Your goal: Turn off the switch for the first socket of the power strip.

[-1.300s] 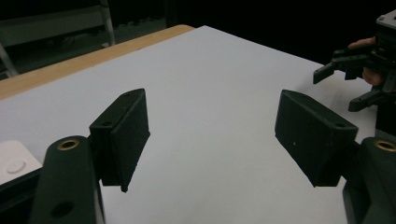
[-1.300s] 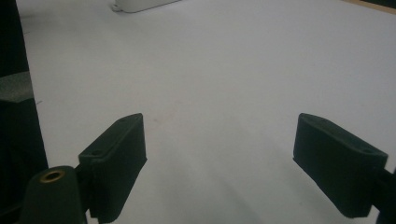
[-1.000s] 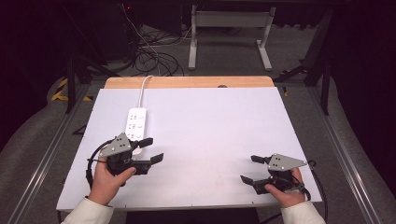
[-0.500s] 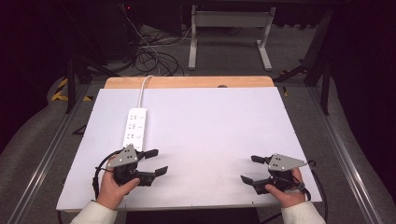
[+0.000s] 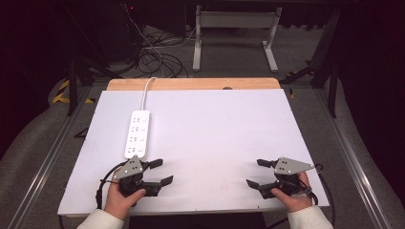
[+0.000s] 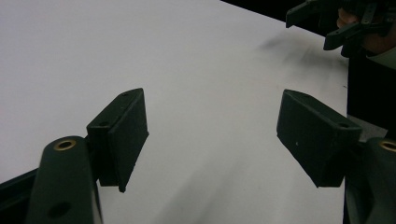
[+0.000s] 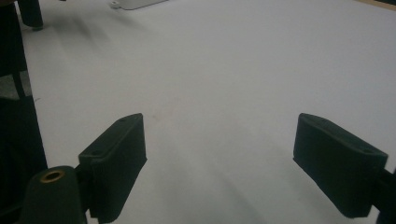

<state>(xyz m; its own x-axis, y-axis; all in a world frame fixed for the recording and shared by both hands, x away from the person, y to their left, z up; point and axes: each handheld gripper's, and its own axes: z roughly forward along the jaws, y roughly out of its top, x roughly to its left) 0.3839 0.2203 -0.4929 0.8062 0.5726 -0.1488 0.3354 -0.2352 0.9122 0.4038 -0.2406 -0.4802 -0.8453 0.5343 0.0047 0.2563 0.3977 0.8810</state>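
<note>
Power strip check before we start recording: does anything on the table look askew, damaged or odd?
Nothing stands out. The white power strip lies flat on the table, its cable running off the far edge. Both hand-held grippers, left and right, are open and empty.

No text, label, brand or number can be read anywhere. The power strip (image 5: 137, 133) at the far left of the table (image 5: 219, 124) is plain white, and its socket markings are too small to make out. The grey plates on the left gripper (image 5: 159, 172) and the right gripper (image 5: 257, 173) carry small holes but no lettering. On the floor at the far left, yellow-and-black hazard stripes (image 5: 62, 91) are the one sign-like marking, and they bear no words.
</note>
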